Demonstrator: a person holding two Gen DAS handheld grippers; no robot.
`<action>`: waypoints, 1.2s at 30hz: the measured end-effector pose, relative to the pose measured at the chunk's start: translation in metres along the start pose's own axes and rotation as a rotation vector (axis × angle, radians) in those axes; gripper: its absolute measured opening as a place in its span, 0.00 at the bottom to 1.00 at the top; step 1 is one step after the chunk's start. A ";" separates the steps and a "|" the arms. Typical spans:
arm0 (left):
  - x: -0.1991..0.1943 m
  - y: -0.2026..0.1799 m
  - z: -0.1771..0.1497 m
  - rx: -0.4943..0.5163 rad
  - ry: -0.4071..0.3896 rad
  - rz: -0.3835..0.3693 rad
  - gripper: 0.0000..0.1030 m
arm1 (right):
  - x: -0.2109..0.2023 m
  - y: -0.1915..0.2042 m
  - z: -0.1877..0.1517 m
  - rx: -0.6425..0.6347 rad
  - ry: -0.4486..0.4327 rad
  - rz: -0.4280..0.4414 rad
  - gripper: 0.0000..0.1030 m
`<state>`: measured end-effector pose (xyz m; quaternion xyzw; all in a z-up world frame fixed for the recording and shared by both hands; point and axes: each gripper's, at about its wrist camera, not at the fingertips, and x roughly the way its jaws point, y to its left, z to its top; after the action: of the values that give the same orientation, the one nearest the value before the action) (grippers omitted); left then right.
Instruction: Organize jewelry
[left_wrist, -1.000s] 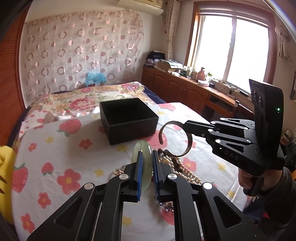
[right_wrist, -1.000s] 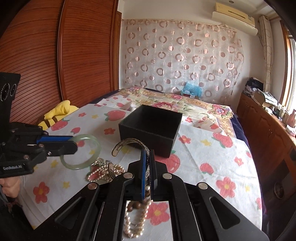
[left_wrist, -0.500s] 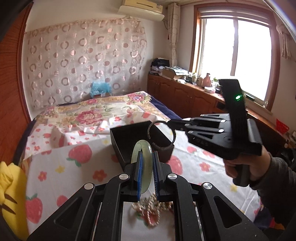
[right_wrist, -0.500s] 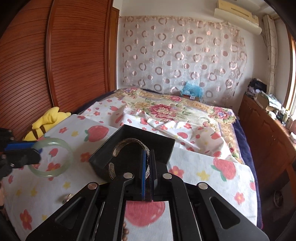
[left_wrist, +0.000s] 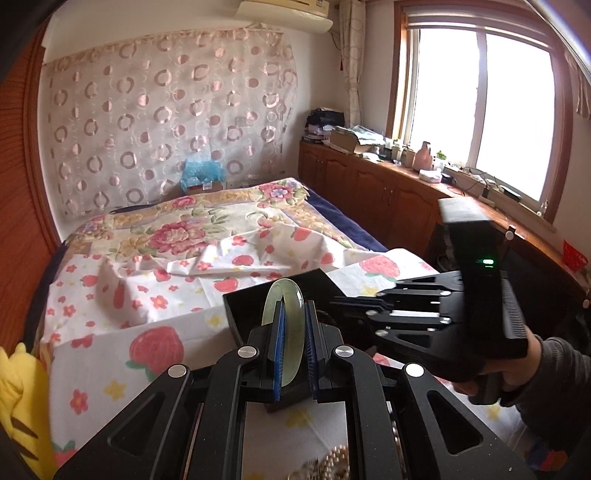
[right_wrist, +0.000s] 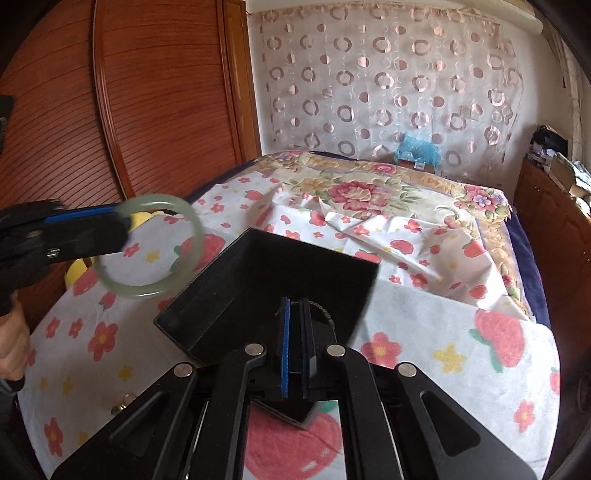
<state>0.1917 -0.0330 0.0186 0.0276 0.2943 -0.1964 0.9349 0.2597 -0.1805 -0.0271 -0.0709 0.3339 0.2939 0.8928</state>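
My left gripper (left_wrist: 293, 314) is shut on a pale green jade bangle (left_wrist: 284, 295), held upright just above the near-left edge of the open black box (left_wrist: 240, 306). In the right wrist view the bangle (right_wrist: 147, 247) hangs left of the box (right_wrist: 207, 302). My right gripper (right_wrist: 294, 306) reaches down into the box, jaws nearly closed on a dark metal cuff bracelet (right_wrist: 325, 314), mostly hidden behind the pads. In the left wrist view the right gripper (left_wrist: 340, 306) enters the box from the right.
The box sits on a strawberry-print sheet (right_wrist: 424, 317) over a bed. Pearl necklaces (left_wrist: 332, 461) lie on the sheet under my left gripper. A small gold piece (right_wrist: 120, 408) lies at the front left. A yellow plush toy (left_wrist: 18, 398) is at the left edge.
Both grippers have moved forward from the jewelry pile to the box. The right gripper has lowered the cuff bracelet inside it. The left has carried the bangle up to the box's edge.
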 end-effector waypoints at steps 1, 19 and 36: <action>0.004 -0.001 0.001 0.003 0.003 -0.002 0.09 | -0.002 -0.001 0.000 -0.004 -0.004 -0.003 0.05; 0.069 0.003 0.001 0.018 0.088 0.085 0.10 | -0.025 -0.027 -0.017 0.000 -0.028 -0.048 0.06; -0.009 -0.001 -0.042 -0.049 0.051 0.116 0.19 | -0.070 0.000 -0.064 0.034 -0.026 -0.051 0.06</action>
<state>0.1621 -0.0237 -0.0113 0.0266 0.3208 -0.1340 0.9372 0.1816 -0.2345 -0.0311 -0.0604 0.3254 0.2660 0.9054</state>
